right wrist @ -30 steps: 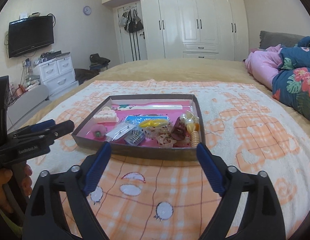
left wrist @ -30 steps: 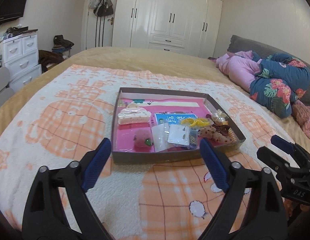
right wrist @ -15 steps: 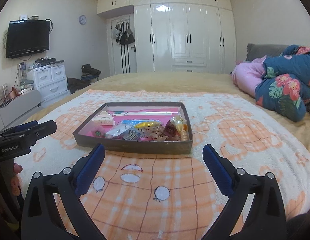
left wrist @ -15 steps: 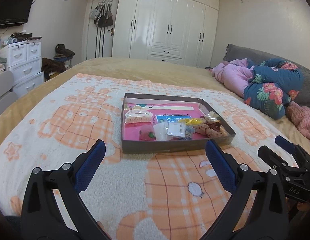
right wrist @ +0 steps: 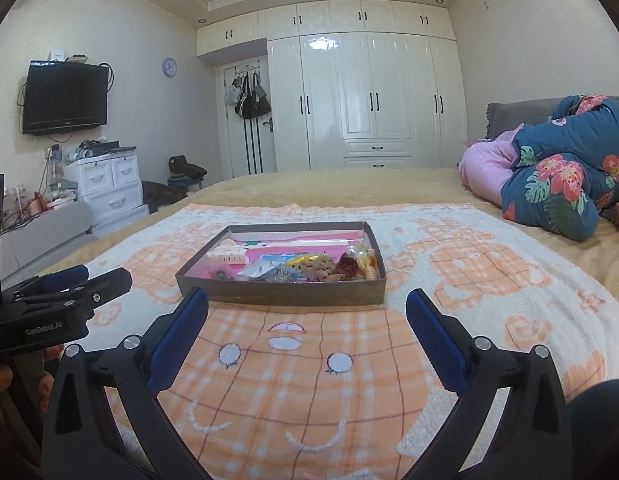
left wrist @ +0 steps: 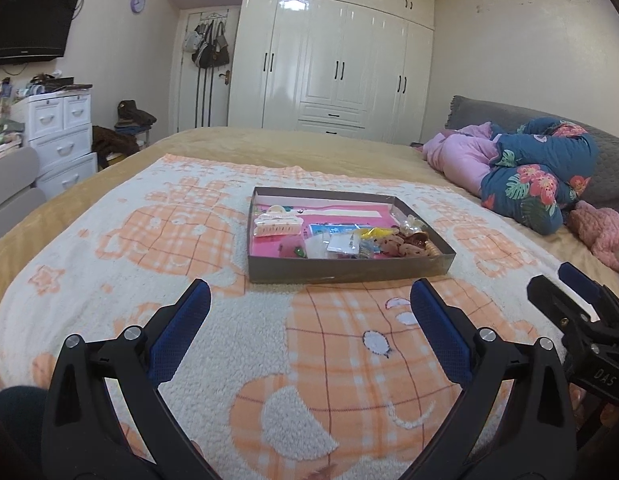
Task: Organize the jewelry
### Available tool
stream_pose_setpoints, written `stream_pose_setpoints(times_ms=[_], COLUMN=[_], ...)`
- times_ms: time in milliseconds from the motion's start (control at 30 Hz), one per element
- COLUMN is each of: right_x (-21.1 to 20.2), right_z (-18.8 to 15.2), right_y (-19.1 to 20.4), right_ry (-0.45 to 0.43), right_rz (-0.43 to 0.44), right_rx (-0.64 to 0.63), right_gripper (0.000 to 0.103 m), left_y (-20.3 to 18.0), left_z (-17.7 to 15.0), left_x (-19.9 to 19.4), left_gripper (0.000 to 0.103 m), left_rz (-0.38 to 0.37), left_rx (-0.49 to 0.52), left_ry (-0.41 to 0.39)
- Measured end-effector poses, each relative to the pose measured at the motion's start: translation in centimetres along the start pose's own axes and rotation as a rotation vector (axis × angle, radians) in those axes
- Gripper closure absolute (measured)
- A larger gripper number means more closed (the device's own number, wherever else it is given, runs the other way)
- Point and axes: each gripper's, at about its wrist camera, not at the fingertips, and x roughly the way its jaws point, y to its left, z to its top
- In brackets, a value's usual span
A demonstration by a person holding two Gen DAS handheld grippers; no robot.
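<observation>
On the bed (left wrist: 89,200), a white and orange blanket (left wrist: 157,248) spreads from the left edge, where its border drops toward a white drawer unit (left wrist: 61,136) at ten o'clock in the left wrist view. That left stretch of blanket lies bare, giving wide room to move.

The left gripper (left wrist: 309,292) sits low at six o'clock in its own view, its jaws spread as wide as they go, with nothing between the blue pads (left wrist: 181,332) but blanket. Its tips stop short of the tray's near wall, well clear of it.

The shallow grey tray (left wrist: 349,274) rests at the middle of the blanket, at twelve o'clock from both grippers. Its inside is pink, and the jewelry lies there: a cream hair clip (left wrist: 279,226) at the left end, small clear packets (left wrist: 341,246) near the front wall, a yellow piece (left wrist: 375,233) beside them, and a crowded heap of pearl and brown pieces (left wrist: 409,236) against the right wall. A bare strip of blanket runs along every side of the tray.

The right gripper (right wrist: 307,296) likewise holds nothing, its jaws fully apart, short of the tray's front edge.

At two o'clock, a folded floral quilt (right wrist: 561,184) lies near the bed's right edge, well apart from the tray.
</observation>
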Motion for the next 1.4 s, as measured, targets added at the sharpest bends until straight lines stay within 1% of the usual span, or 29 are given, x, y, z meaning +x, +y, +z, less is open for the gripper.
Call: stream_pose_setpoints(times_ms=[367,633,900,1400], right_x=[-2.1,-1.4,-1.0,-1.0], right_z=[-0.7,-1.2,-1.3,-1.3], right_y=[0.8,1.0,0.7,0.6], right_ry=[-0.033,-0.023,-0.032,-0.037], right_rz=[-0.014,-0.007,-0.027,-0.026], right_rx=[-0.026,-0.015,-0.01,-0.01], right_gripper=[0.006,0.006,0.006,0.006], left_y=[0.0,-0.2,-0.2,-0.3], left_z=[-0.8,-1.1,-1.1,-1.2], left_x=[-0.9,-1.3,-0.9,-0.7], left_gripper=[0.011,0.011,0.011,0.011], left_rz=[-0.004,-0.008,-0.005,-0.004], left_rx=[0.005,0.009,0.012,0.019], left_ry=[-0.016,-0.03,-0.023,-0.02])
